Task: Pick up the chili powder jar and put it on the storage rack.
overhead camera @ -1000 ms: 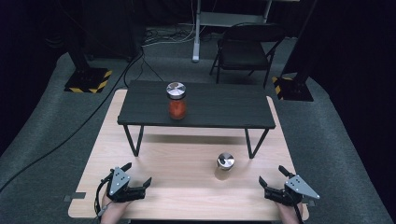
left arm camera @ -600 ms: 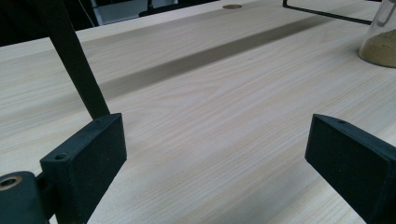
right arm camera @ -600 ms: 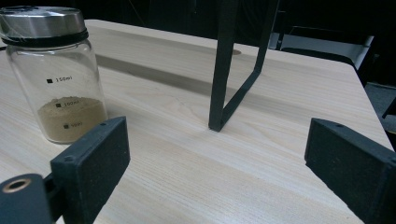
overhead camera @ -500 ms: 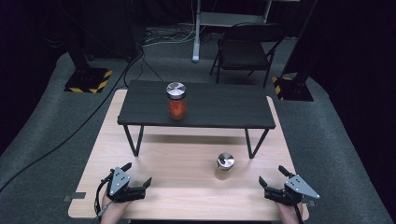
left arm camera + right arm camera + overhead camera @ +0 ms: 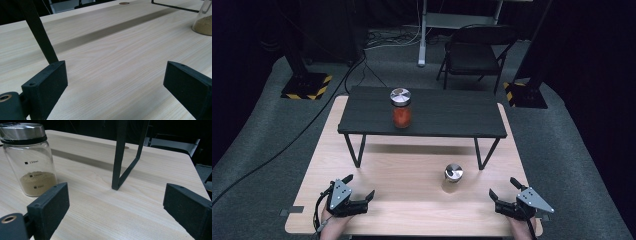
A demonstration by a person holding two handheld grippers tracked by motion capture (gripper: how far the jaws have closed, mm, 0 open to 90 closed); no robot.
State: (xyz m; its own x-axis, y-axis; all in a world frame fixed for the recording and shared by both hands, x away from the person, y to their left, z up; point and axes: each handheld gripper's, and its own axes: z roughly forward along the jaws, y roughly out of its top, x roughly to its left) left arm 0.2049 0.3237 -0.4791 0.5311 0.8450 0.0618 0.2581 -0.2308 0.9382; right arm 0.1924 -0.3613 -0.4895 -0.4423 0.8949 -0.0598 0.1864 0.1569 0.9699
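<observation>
Nothing has moved since the earlier frames: both hands and both jars sit where they did. Wooden table (image 5: 377, 165) carries a black raised shelf (image 5: 437, 112) with the red-filled jar (image 5: 401, 109) on top, well beyond both grippers. Left gripper (image 5: 362, 200) and right gripper (image 5: 502, 192) rest near the table's front edge, jaws spread, empty. Small jar of tan powder (image 5: 453, 178) stands upright ahead and to the left of the right gripper's fingers (image 5: 50, 202), apart from them. Risks: the glass is tall and narrow, so an off-centre close could tip it; the shelf leg (image 5: 120, 157) just beside it could catch a jaw.
</observation>
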